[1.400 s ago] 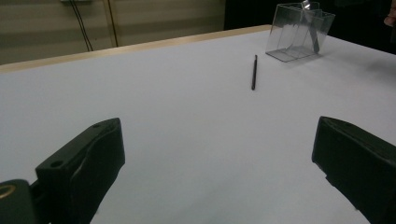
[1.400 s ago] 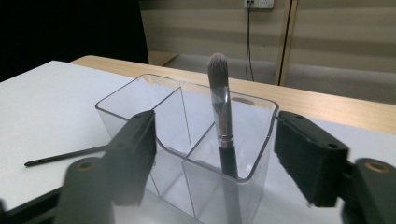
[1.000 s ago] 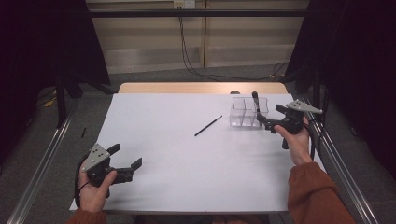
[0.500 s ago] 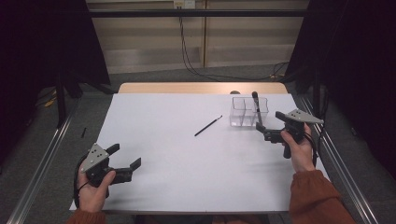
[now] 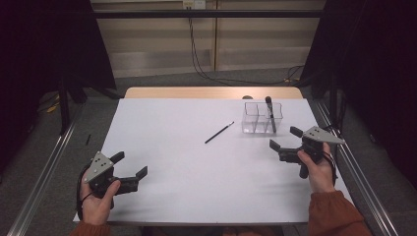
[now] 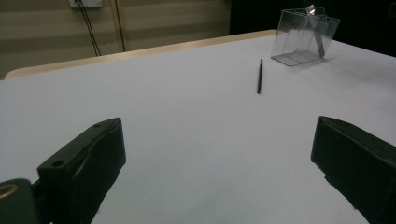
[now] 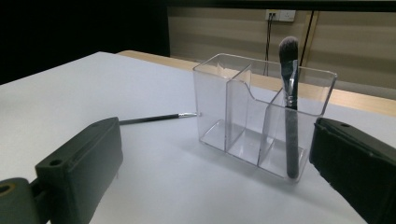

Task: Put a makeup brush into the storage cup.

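A clear plastic organizer (image 5: 262,118) (image 7: 261,116) (image 6: 303,37) with three compartments stands at the table's back right. A dark makeup brush (image 5: 270,113) (image 7: 290,107) stands upright in its right compartment. A thin black brush (image 5: 219,132) (image 6: 259,76) (image 7: 156,118) lies flat on the white table, left of the organizer. My right gripper (image 5: 285,139) (image 7: 219,186) is open and empty, just in front of the organizer. My left gripper (image 5: 130,165) (image 6: 219,182) is open and empty near the front left corner.
The white table top (image 5: 196,162) has a wooden strip (image 5: 211,92) along its far edge. Metal rails (image 5: 44,172) run along both sides. Cables (image 5: 196,54) hang on the back wall. Dark curtains stand at either side.
My right gripper has drawn back from the organizer toward the front of the table. The left gripper has barely moved.
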Demonstrator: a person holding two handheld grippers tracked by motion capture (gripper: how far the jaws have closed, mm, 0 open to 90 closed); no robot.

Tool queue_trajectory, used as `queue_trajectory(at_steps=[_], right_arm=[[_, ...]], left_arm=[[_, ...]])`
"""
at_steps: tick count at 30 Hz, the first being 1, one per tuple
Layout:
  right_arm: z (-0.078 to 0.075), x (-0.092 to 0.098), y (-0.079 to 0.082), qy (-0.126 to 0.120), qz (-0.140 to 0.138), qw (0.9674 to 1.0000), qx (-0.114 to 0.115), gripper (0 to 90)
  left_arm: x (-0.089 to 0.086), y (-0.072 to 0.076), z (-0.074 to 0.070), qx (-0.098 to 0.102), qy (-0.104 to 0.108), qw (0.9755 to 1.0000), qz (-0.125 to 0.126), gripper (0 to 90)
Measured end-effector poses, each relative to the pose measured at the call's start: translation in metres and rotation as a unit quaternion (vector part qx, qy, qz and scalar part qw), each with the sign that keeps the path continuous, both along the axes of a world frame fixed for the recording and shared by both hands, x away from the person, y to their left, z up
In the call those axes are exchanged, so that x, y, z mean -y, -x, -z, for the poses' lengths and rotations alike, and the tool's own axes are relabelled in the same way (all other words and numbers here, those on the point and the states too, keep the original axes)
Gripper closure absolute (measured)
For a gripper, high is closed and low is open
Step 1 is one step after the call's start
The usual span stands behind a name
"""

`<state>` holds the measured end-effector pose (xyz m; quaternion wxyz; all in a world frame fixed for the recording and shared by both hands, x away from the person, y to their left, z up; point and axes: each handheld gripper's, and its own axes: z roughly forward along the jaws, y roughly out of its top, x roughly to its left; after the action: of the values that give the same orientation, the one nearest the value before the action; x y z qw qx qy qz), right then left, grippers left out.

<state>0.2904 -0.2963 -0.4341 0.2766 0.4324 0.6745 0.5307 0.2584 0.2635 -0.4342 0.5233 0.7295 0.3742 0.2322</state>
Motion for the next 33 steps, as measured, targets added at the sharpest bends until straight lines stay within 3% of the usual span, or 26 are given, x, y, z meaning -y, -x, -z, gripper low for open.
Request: queue_trajectory(at_steps=[13,24,33], right_arm=[[0.010,-0.001,0.032,0.012,-0.005,0.9999,-0.010,2.7],[0.018,0.006,0.054,0.005,-0.007,0.9999,-0.012,2.6],[0.021,0.008,0.058,-0.001,-0.009,0.9999,-0.013,2.5]], left_arm=[[-0.003,0.005,0.001,0.005,0.004,1.0000,-0.005,2.9],[0.001,0.012,0.001,0.005,0.019,0.9998,-0.008,2.9],[0.000,0.011,0.001,0.005,0.020,0.9998,-0.007,2.9]])
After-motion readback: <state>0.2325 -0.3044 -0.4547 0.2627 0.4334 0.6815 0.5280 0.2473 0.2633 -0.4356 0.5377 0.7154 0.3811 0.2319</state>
